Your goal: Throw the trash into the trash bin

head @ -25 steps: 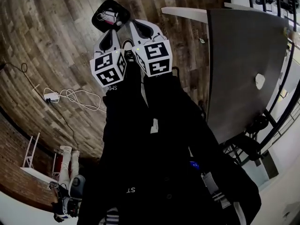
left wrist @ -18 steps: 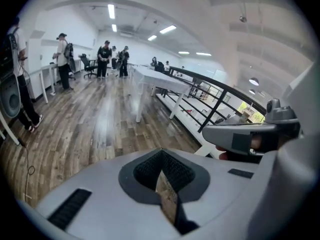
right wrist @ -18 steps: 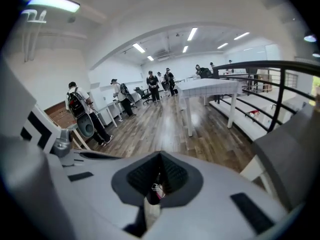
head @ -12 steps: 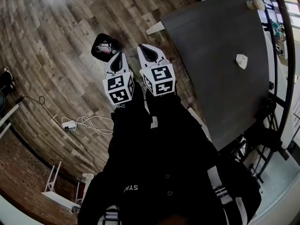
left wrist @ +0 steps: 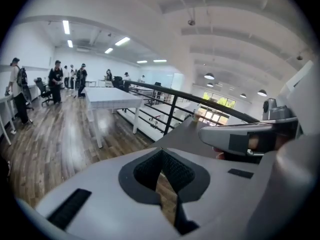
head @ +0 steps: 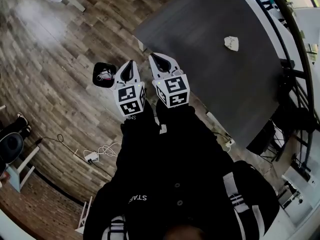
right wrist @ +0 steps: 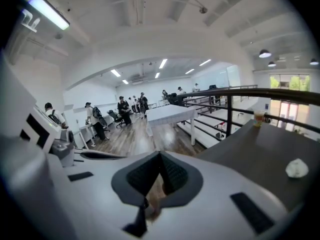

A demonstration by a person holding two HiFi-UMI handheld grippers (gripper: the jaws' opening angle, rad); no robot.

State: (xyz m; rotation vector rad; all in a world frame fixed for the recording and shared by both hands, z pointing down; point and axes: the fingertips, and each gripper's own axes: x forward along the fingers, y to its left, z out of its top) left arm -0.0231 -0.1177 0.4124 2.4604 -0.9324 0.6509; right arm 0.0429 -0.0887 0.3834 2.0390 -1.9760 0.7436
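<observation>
A small black trash bin (head: 104, 75) stands on the wooden floor with some light trash inside it. My left gripper (head: 130, 64) hangs just to the right of the bin and above it, shut with nothing held. Beside it my right gripper (head: 153, 57) is also shut and empty, over the near corner of the dark table (head: 210, 64). A crumpled white paper (head: 230, 43) lies on that table, and it also shows in the right gripper view (right wrist: 297, 168). In their own views the left gripper (left wrist: 161, 152) and the right gripper (right wrist: 160, 154) point out over the room.
A white power strip with a coiled cable (head: 92, 155) lies on the floor at the left. A cup (right wrist: 258, 117) stands at the table's far end by a black railing (right wrist: 230, 109). White tables and several people (left wrist: 55, 79) are further off in the room.
Both grippers have lifted together away from the bin, still shut. The bin has slid from ahead of the tips to the left of the left gripper, and more of the table shows.
</observation>
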